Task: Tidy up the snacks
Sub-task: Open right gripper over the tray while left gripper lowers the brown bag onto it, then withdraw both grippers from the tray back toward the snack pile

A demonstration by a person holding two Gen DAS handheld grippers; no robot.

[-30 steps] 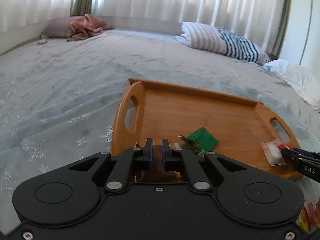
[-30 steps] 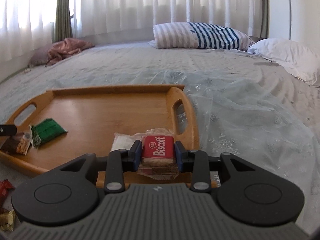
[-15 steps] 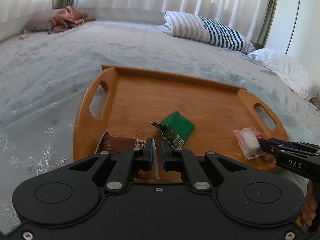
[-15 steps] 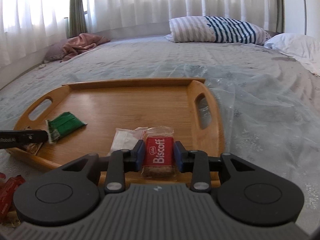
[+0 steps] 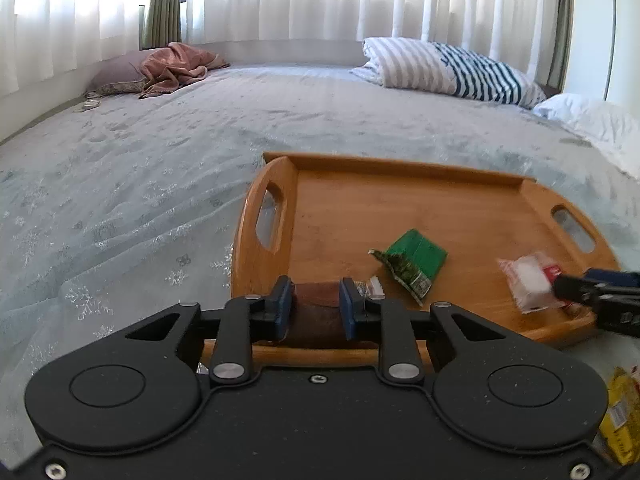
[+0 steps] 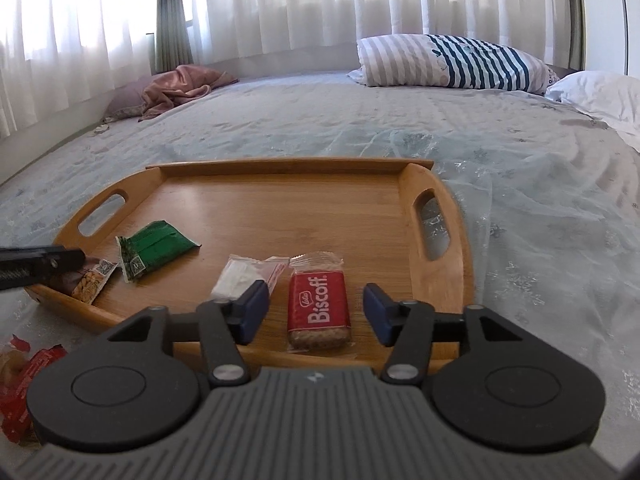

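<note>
Your right gripper (image 6: 314, 312): jaws opening, clear of the Biscoff packet (image 6: 318, 306) lying between them on the wooden tray (image 6: 440, 188) | your left gripper (image 5: 314, 306): jaws opening, brown snack packet (image 5: 316, 304) between them at tray's near rim.

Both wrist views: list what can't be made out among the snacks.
- Brown packet, left wrist view: label hidden between the opening left tool.
- Yellow packet, left view: cut off by the frame edge.
- Red wrappers, right view: cut by the edge and tool body.
- White packet, left view: blurred.
</note>
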